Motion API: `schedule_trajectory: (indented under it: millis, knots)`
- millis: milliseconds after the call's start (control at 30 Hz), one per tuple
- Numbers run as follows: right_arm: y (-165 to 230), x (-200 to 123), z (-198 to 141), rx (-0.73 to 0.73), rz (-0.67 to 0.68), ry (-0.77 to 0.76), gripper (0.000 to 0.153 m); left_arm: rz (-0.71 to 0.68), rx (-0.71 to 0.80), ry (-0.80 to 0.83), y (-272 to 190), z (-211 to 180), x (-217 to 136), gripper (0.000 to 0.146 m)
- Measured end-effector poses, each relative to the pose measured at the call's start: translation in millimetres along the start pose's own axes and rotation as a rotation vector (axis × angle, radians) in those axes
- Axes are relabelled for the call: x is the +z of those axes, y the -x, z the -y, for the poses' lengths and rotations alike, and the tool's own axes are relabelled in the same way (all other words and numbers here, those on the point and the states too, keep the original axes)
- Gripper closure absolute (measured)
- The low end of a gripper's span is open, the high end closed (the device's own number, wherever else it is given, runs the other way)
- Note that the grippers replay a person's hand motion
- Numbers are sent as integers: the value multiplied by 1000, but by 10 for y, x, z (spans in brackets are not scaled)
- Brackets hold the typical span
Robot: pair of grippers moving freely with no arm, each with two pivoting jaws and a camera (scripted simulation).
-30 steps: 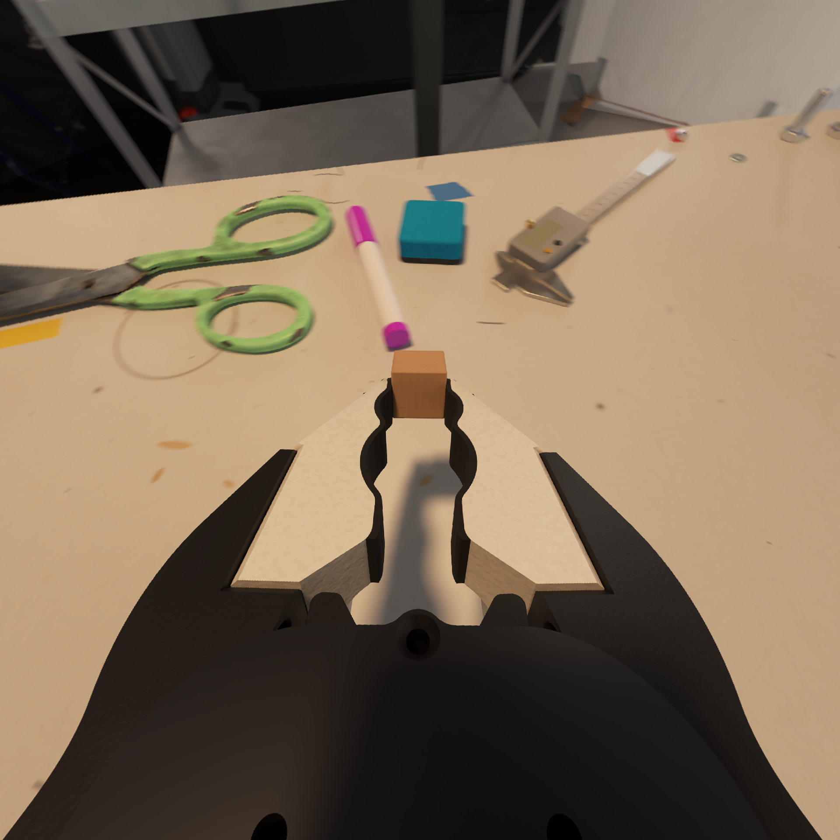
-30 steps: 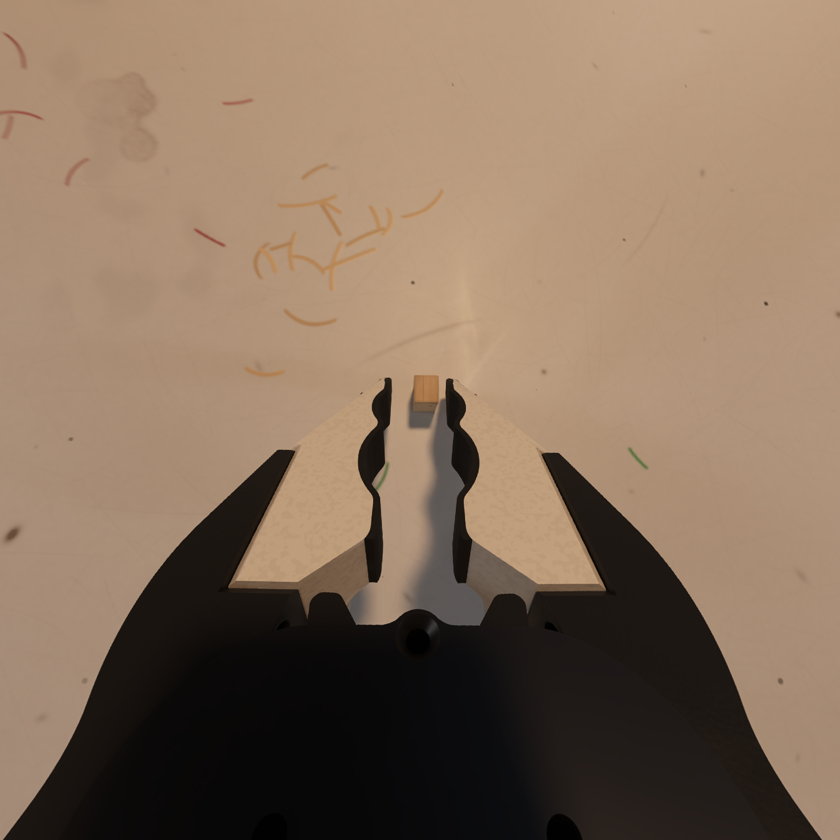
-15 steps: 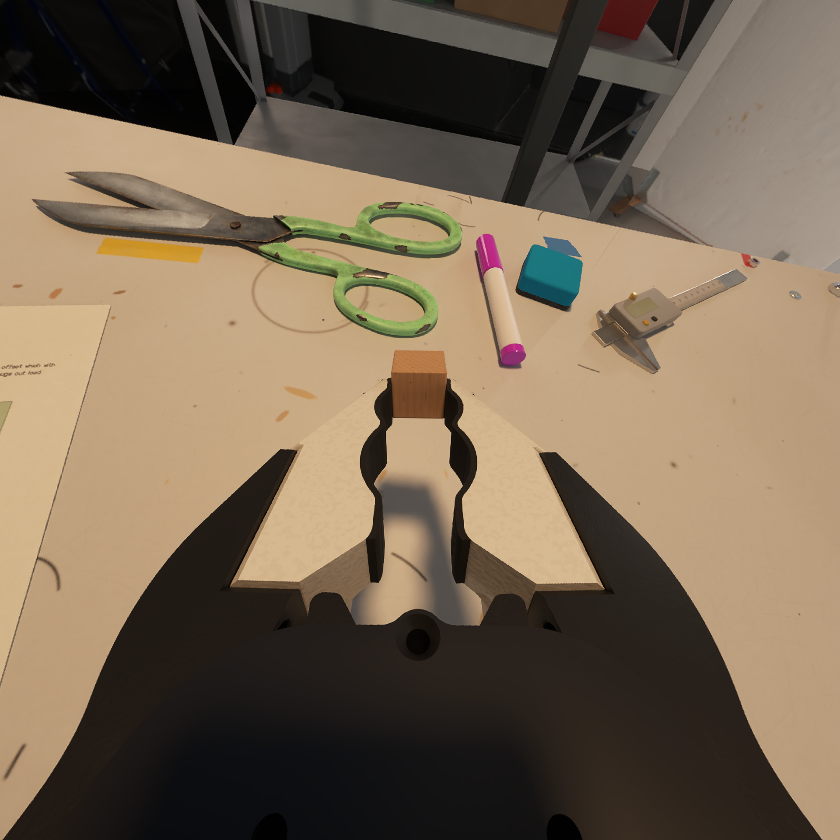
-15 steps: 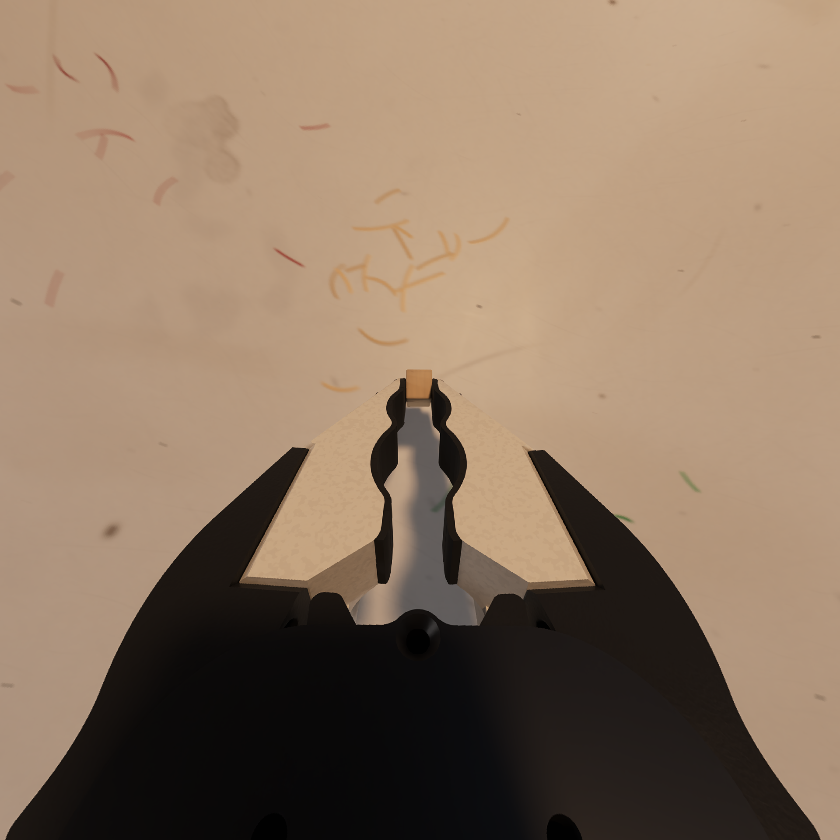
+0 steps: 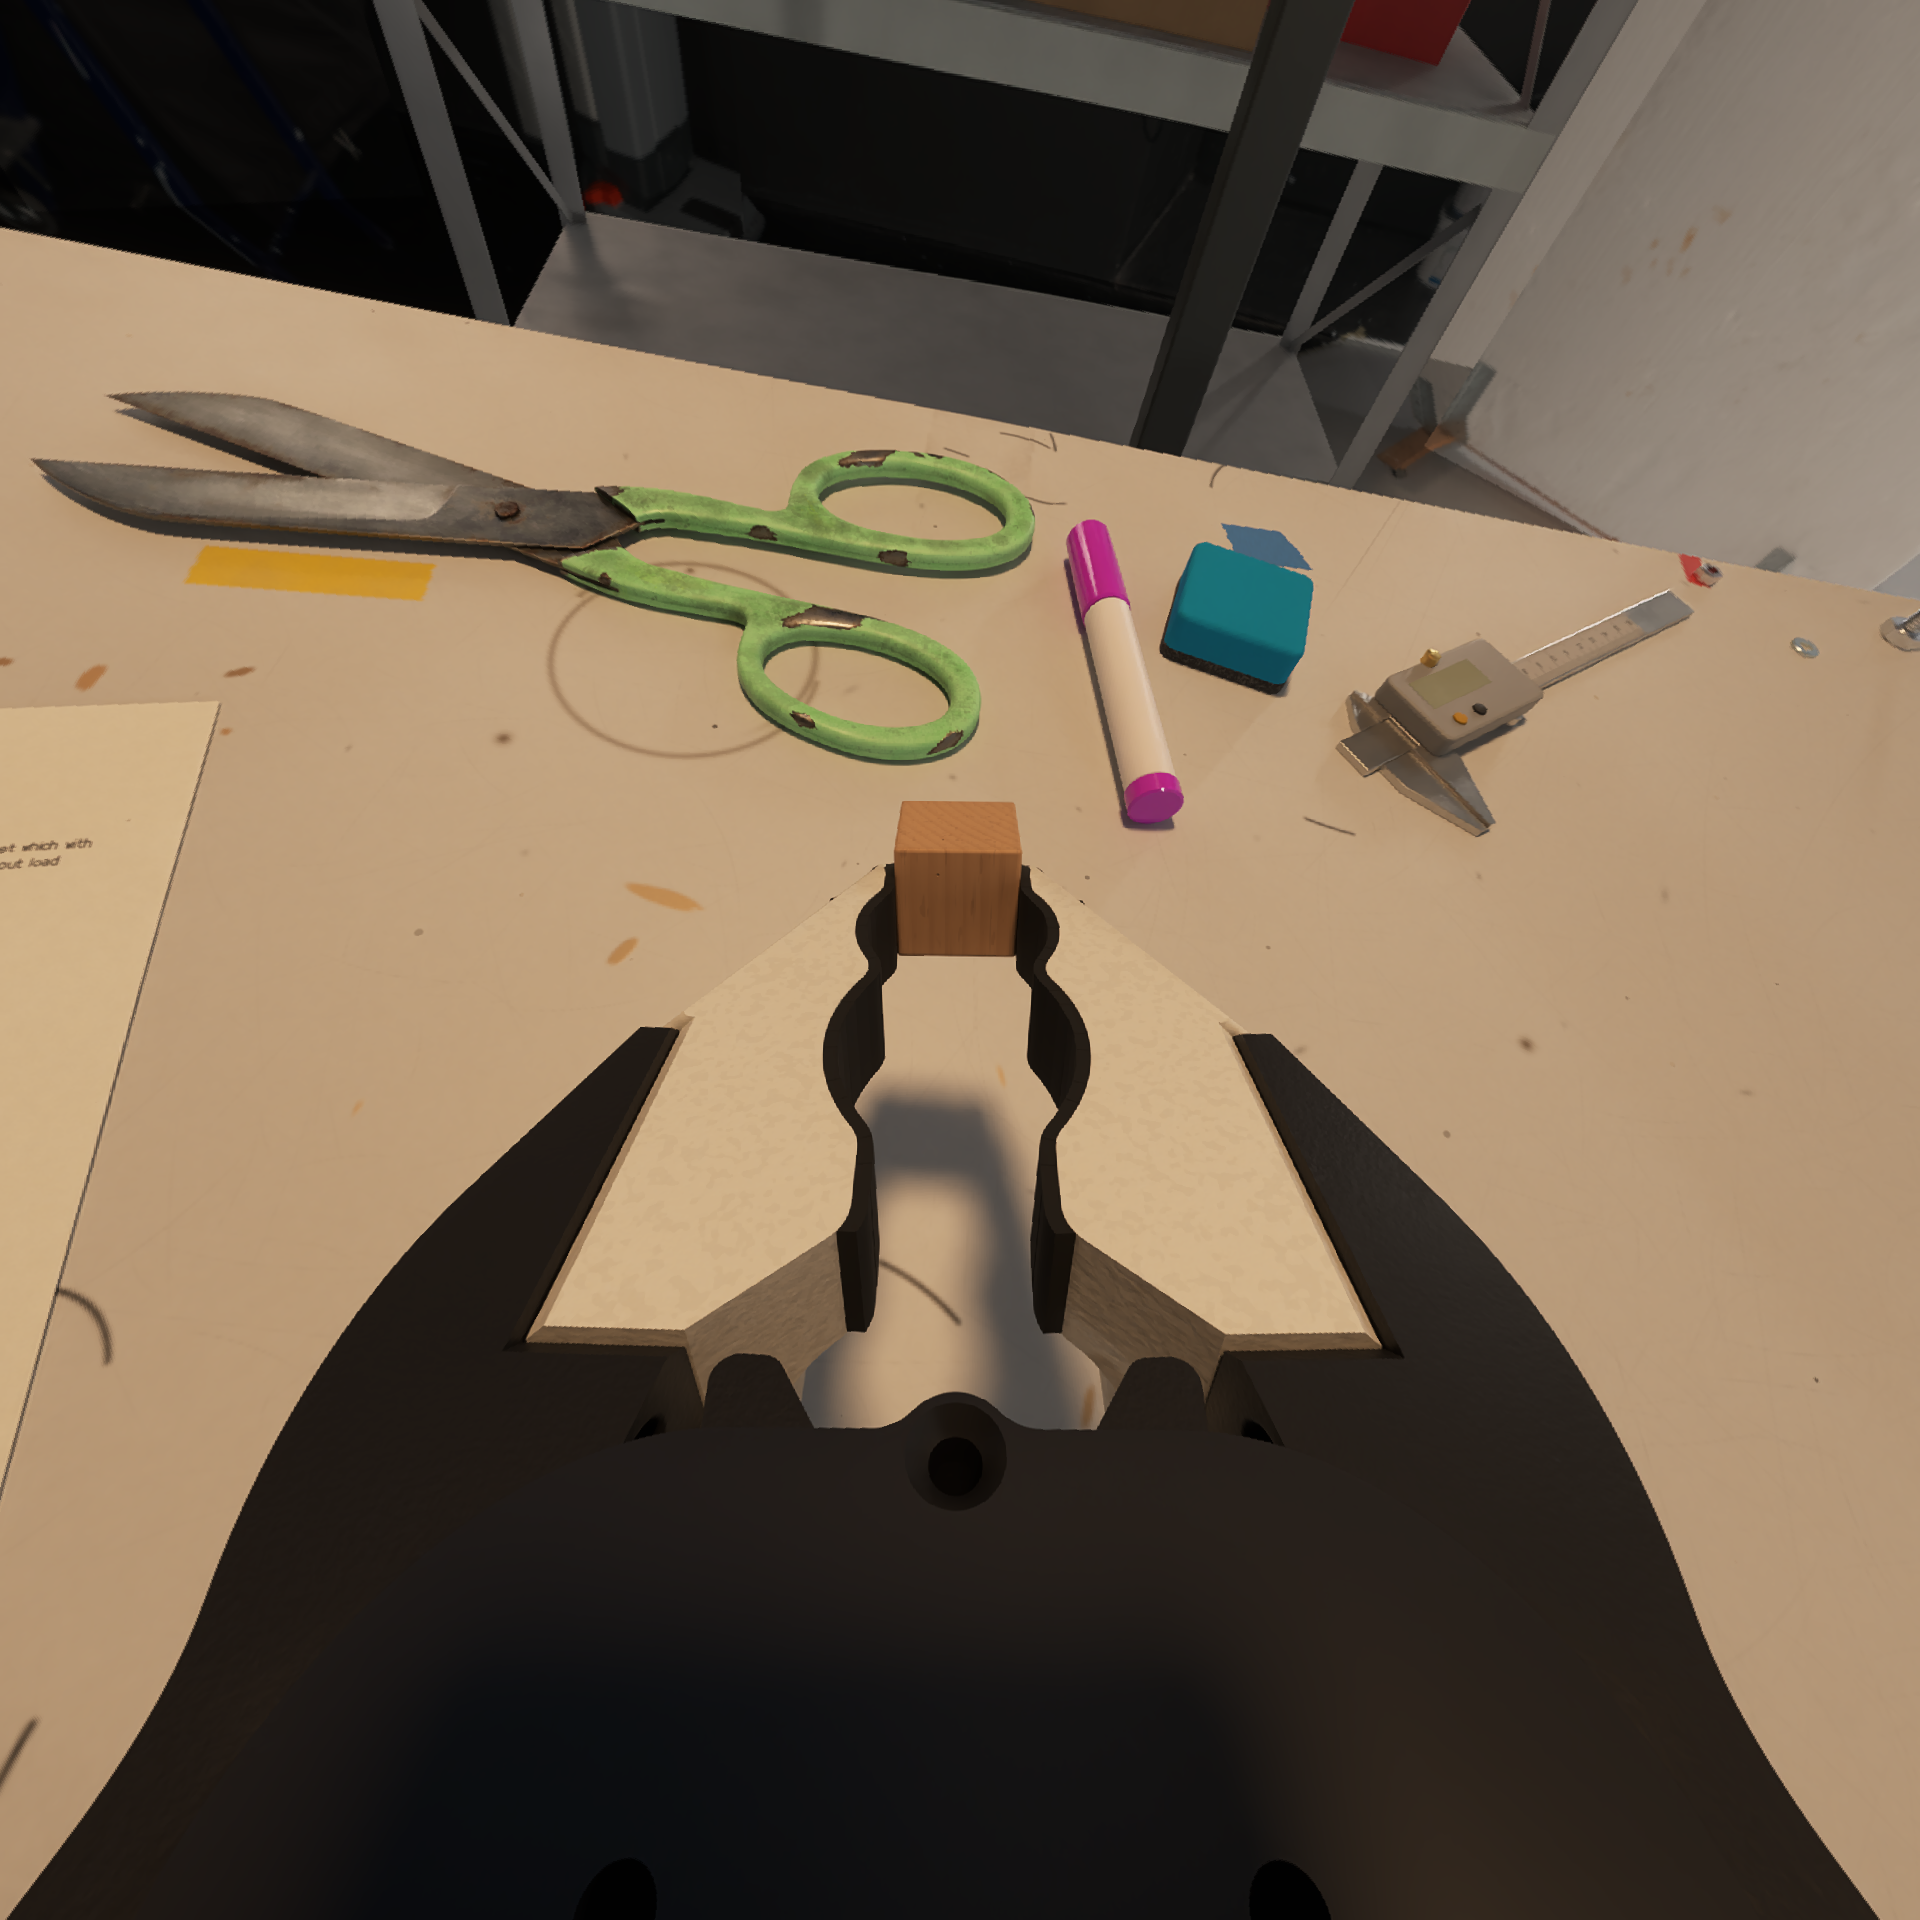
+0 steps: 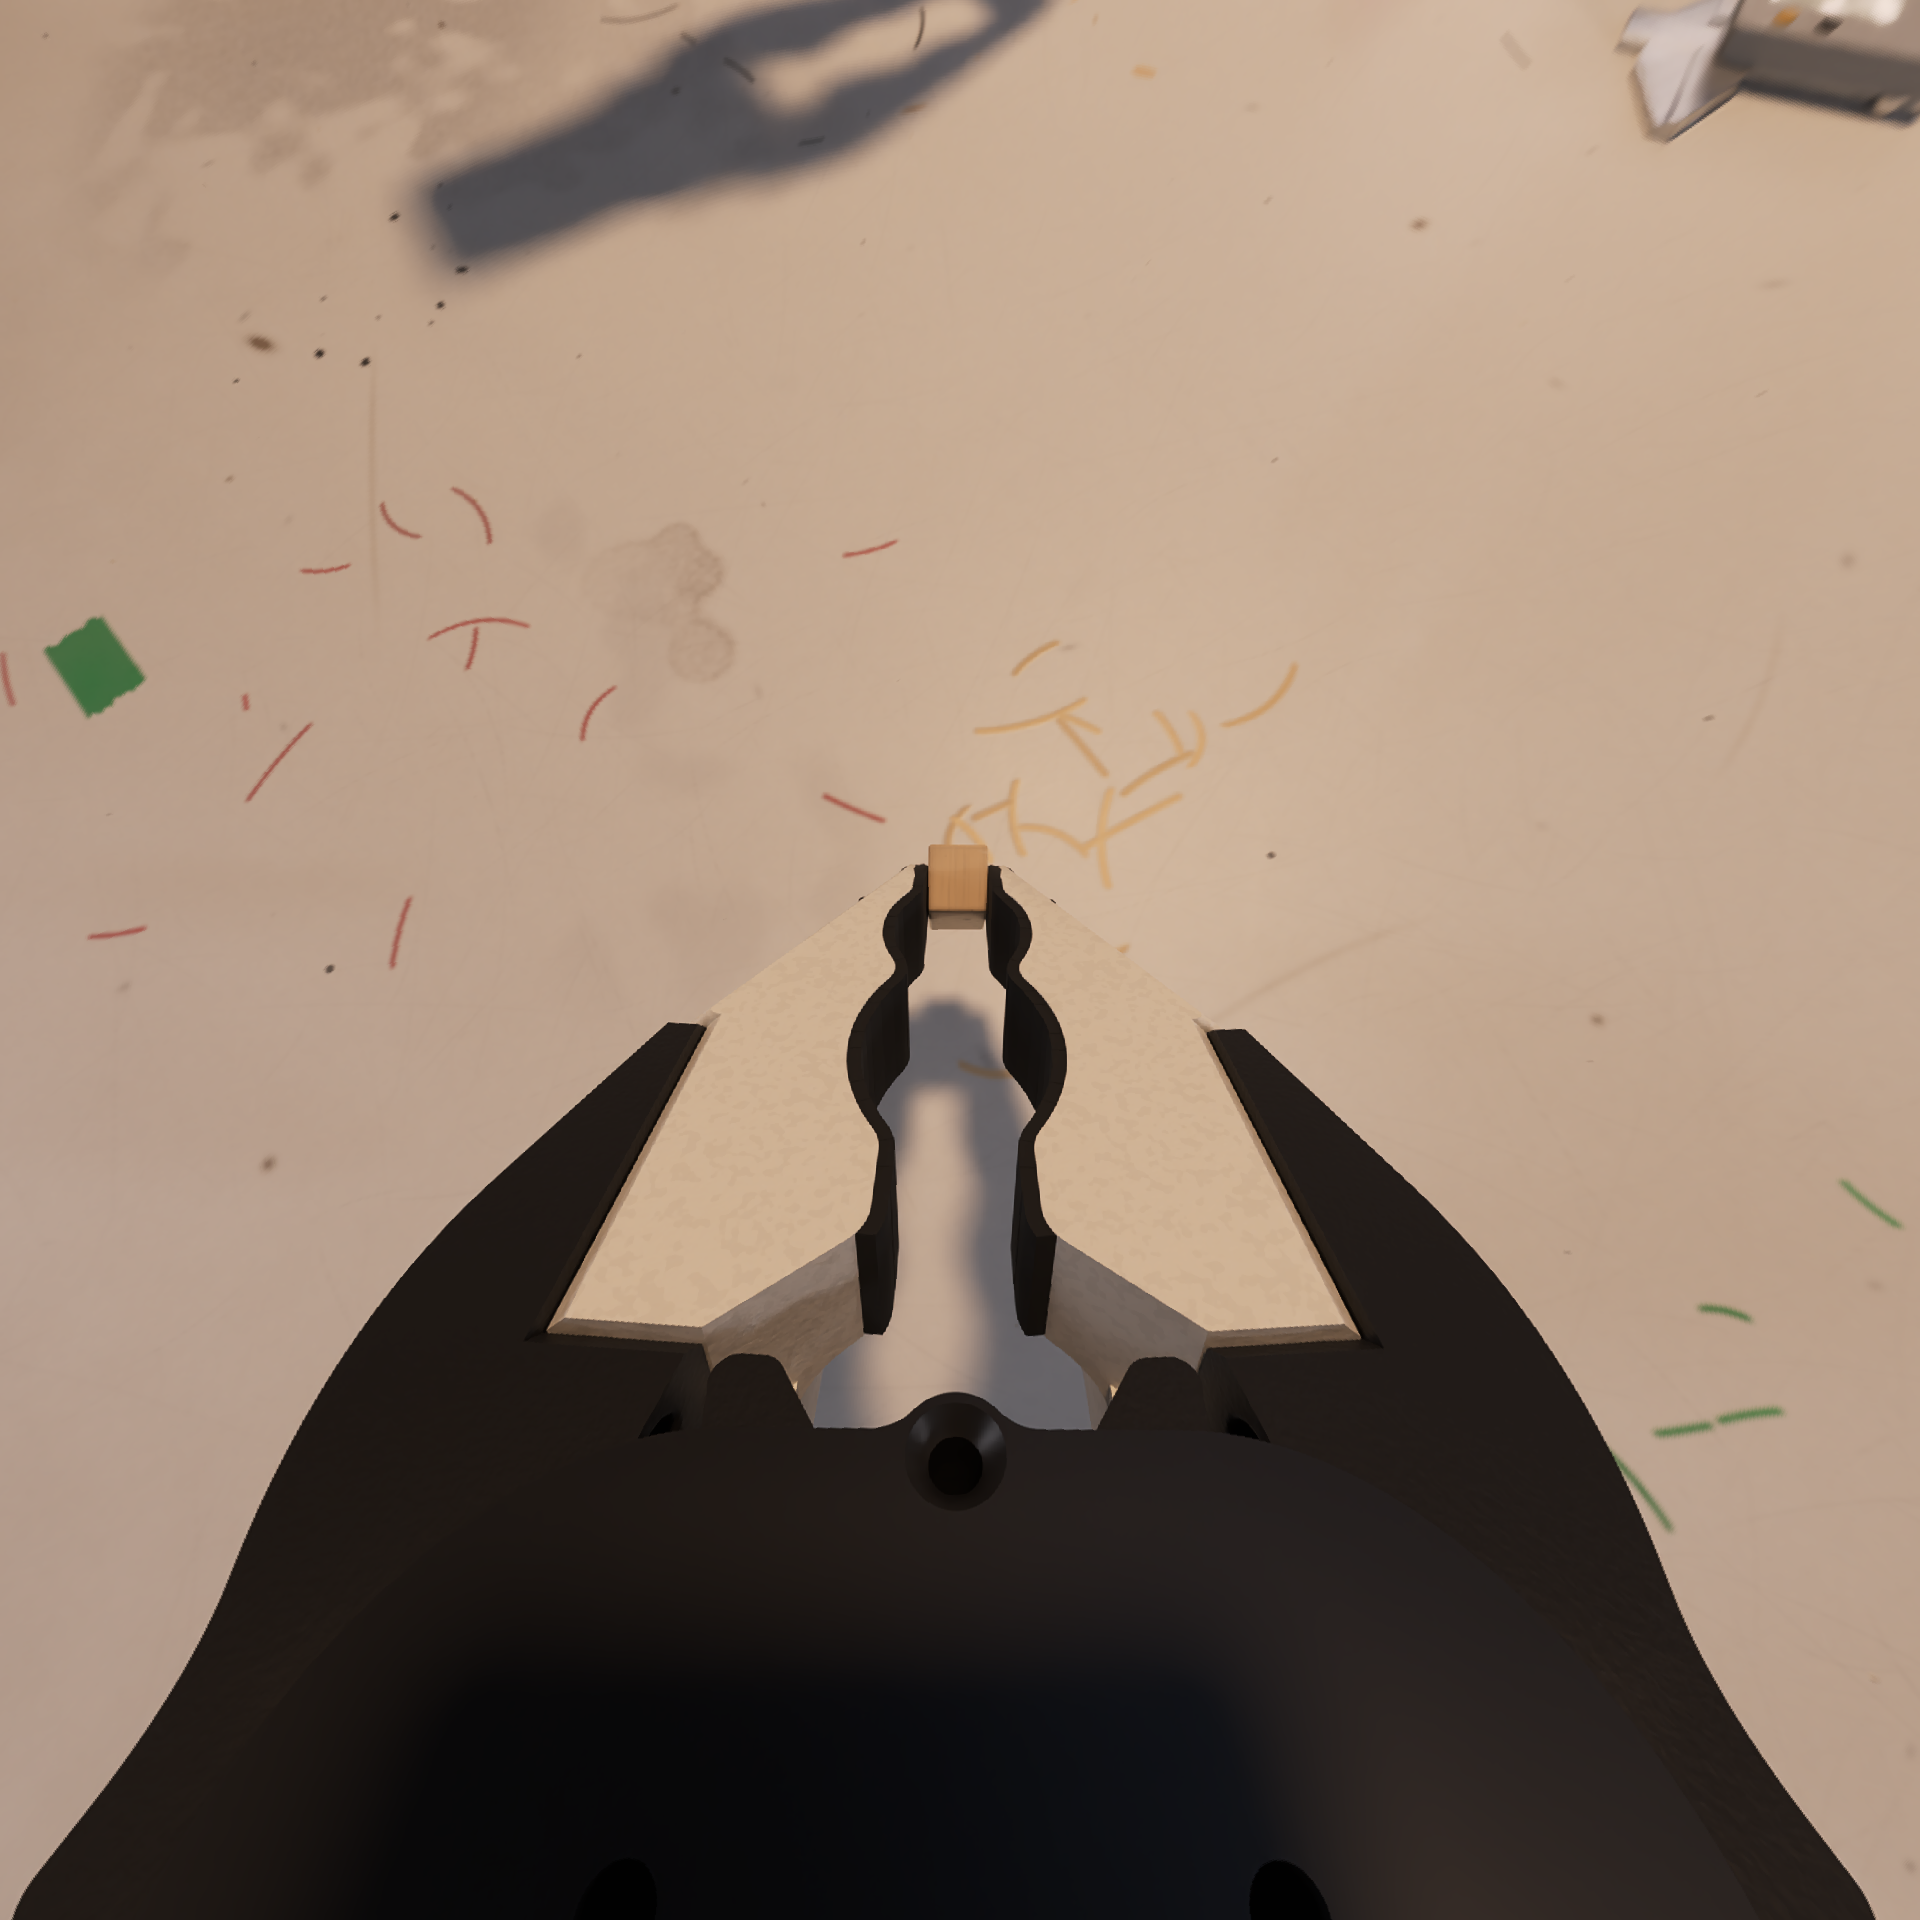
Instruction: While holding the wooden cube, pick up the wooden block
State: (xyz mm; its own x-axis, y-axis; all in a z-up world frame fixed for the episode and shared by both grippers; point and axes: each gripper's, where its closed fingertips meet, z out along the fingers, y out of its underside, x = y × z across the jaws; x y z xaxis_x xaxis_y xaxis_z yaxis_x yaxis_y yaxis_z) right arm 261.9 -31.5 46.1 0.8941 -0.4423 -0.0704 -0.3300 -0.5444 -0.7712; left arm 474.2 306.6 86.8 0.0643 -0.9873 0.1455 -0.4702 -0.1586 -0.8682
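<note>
My left gripper is shut on a brown wooden cube, held between the fingertips above the tan table. My right gripper is shut on a small pale wooden block, pinched at the fingertips and held well above the table; its shadow lies far below between the fingers. Neither gripper shows in the other's view.
In the left wrist view lie green-handled scissors, a magenta-capped marker, a teal eraser, a caliper and a paper sheet. A metal shelf frame stands beyond the table's far edge. The right wrist view shows green tape and the caliper's tip.
The right gripper closed on the wooden block and rose with it, so more table shows. The left gripper lifted and turned while keeping the cube.
</note>
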Motion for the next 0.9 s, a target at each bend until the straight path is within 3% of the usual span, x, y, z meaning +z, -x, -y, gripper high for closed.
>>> schedule_trajectory:
  millis: [567, 900]
  knots:
    - [-43, -4, -3, -12, -8, -21, 142, -20, 3, 9, -39, -10, 14, 125]
    - [-221, -163, 15, 24, -50, -61, 142, -27, 12, 17, -70, -17, 30, 125]
